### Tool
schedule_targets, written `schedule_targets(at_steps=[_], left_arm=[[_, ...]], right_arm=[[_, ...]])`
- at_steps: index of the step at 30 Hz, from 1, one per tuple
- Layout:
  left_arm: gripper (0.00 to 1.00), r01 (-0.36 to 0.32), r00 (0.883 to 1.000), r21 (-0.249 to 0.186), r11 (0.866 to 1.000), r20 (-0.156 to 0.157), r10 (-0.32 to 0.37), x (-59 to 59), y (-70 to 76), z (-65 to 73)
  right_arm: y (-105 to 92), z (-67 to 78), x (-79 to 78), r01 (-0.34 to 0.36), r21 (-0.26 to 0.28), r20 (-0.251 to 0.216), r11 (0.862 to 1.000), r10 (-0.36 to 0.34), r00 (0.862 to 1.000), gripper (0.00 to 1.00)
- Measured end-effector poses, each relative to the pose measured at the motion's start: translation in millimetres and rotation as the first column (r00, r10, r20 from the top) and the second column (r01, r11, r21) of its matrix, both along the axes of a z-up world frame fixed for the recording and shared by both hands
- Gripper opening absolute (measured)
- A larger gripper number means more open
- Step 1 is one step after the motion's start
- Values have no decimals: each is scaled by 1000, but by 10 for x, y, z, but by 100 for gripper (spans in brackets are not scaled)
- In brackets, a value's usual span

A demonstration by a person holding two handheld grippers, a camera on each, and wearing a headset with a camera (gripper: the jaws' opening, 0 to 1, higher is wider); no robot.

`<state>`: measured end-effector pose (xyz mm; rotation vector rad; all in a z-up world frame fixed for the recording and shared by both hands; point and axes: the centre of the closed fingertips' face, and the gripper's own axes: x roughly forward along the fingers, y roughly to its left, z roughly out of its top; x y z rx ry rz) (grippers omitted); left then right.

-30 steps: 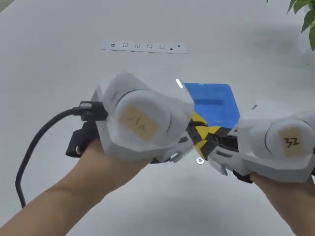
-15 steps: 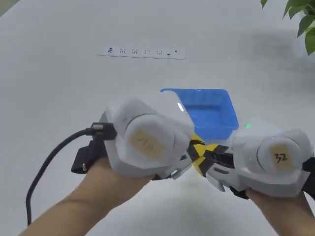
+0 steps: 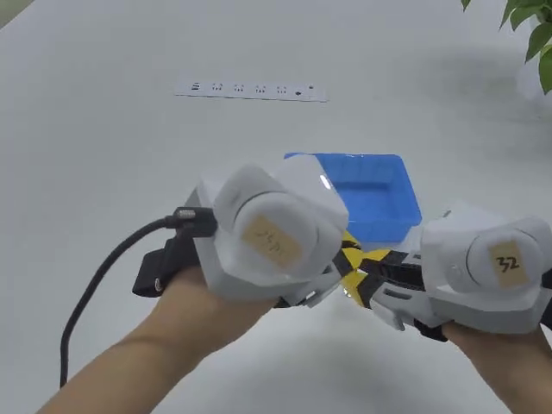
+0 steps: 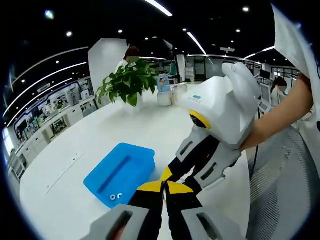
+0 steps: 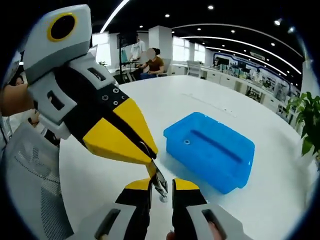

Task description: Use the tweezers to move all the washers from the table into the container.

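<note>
Head view: left tool (image 3: 343,257), right tool (image 3: 371,274) nose to nose just before container (image 3: 379,228). Left gripper view: its jaws pressed together; two washers (image 4: 116,196) inside container. Right gripper view: left tool pinches tweezers (image 5: 159,182), tips between right jaws, probably for squeezing; contact unclear.

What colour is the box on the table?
Blue container, clearest in the right gripper view.

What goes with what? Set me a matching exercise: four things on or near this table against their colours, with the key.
Things:
1. container
2. power strip
3. cable
4. plant

Colours:
a. green
b. black
c. blue
d. white

Pairs: 1-c, 2-d, 3-b, 4-a
</note>
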<state>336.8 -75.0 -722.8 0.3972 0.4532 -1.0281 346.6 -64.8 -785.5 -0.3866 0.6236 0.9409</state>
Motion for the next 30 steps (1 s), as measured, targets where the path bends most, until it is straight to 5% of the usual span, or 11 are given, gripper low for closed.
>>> schedule_targets(at_steps=[3,6,20,30], left_arm=[[0,12,1000,5,1000,4,-12,-9,-2,-2],[0,15,1000,11,1000,5,-15,-6,-5,0],[0,35,999,7,999,-3,-35,-47,-63,2],[0,58,997,13,998,40,-58,-59,-81,240]], right_arm=[[40,-25,-4,-32,18,-37,999,33,999,12],[67,-44,-20,-98,-23,-19,995,97,995,10],[34,-49,-47,-104,-73,11,992,105,994,5],[19,185,-26,-98,-73,57,992,103,993,5]])
